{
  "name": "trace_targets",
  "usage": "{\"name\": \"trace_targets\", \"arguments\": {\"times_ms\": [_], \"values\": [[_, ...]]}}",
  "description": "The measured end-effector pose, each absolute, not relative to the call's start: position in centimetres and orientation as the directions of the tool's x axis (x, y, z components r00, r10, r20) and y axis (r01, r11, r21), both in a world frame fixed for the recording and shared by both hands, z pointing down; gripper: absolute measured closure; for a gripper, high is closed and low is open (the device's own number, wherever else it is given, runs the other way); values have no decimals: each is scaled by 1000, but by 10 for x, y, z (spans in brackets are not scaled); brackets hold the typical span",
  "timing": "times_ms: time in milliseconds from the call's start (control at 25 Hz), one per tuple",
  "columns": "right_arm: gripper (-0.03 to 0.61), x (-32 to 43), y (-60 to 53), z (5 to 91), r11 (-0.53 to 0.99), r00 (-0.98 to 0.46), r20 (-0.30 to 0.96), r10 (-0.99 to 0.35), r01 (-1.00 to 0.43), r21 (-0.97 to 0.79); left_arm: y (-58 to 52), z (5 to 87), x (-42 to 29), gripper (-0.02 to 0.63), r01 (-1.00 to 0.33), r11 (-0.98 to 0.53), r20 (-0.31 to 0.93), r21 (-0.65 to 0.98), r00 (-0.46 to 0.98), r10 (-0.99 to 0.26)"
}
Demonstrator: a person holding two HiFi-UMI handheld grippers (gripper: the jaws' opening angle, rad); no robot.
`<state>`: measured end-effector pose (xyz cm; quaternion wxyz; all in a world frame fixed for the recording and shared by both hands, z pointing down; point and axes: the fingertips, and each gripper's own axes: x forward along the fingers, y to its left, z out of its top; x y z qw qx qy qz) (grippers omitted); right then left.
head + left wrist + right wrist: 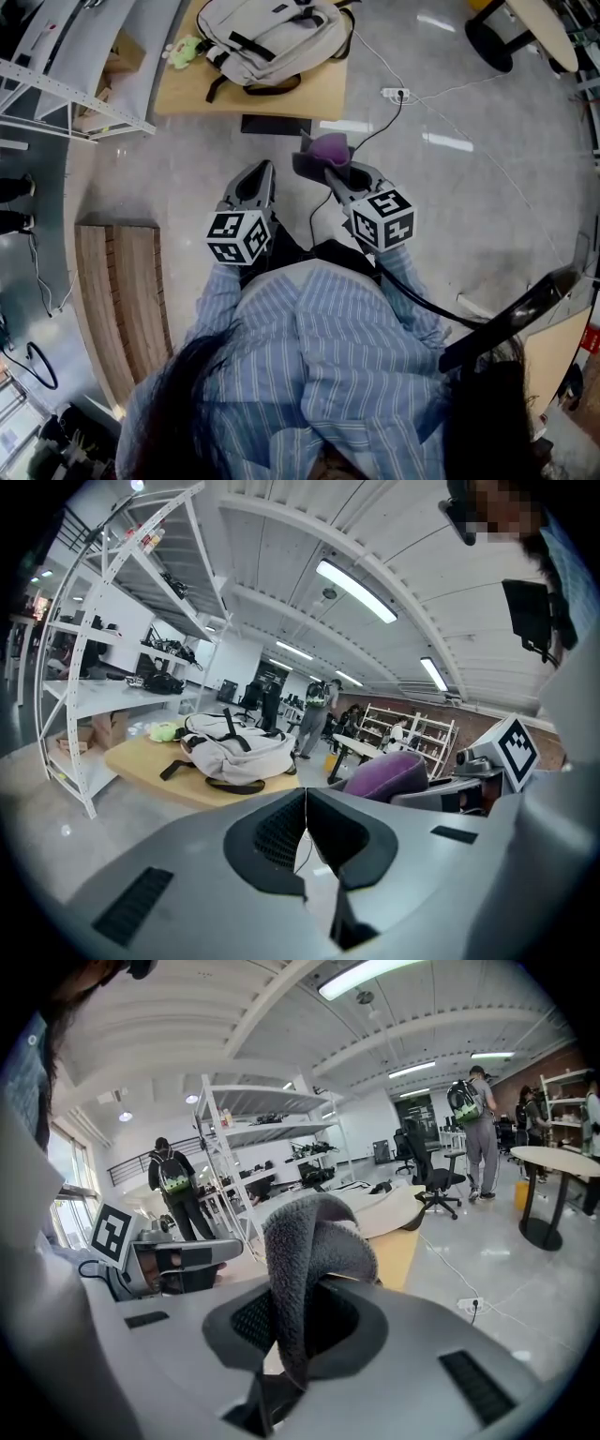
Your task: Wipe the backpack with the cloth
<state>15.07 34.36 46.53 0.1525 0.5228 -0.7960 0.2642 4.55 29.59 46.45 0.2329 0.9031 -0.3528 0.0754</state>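
Observation:
A light grey backpack with black straps lies on a low wooden table ahead of me; the left gripper view shows the backpack too. My right gripper is shut on a purple-grey cloth, which bulges out of its jaws and fills the middle of the right gripper view as the cloth. My left gripper is shut with nothing between its jaws, held beside the right one. Both grippers hang over the floor, well short of the table.
A small green toy lies on the table's left end. Metal shelving stands at the left. A power strip with cables lies on the floor right of the table. A round table stands far right. People walk in the background.

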Motion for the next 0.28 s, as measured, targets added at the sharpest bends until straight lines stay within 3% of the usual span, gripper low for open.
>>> {"name": "trace_targets", "arguments": {"times_ms": [280], "values": [[537, 160, 365, 465, 307, -402, 512, -759, -915, -263, 312, 463, 57, 607, -665, -647, 291, 372, 746, -599]]}}
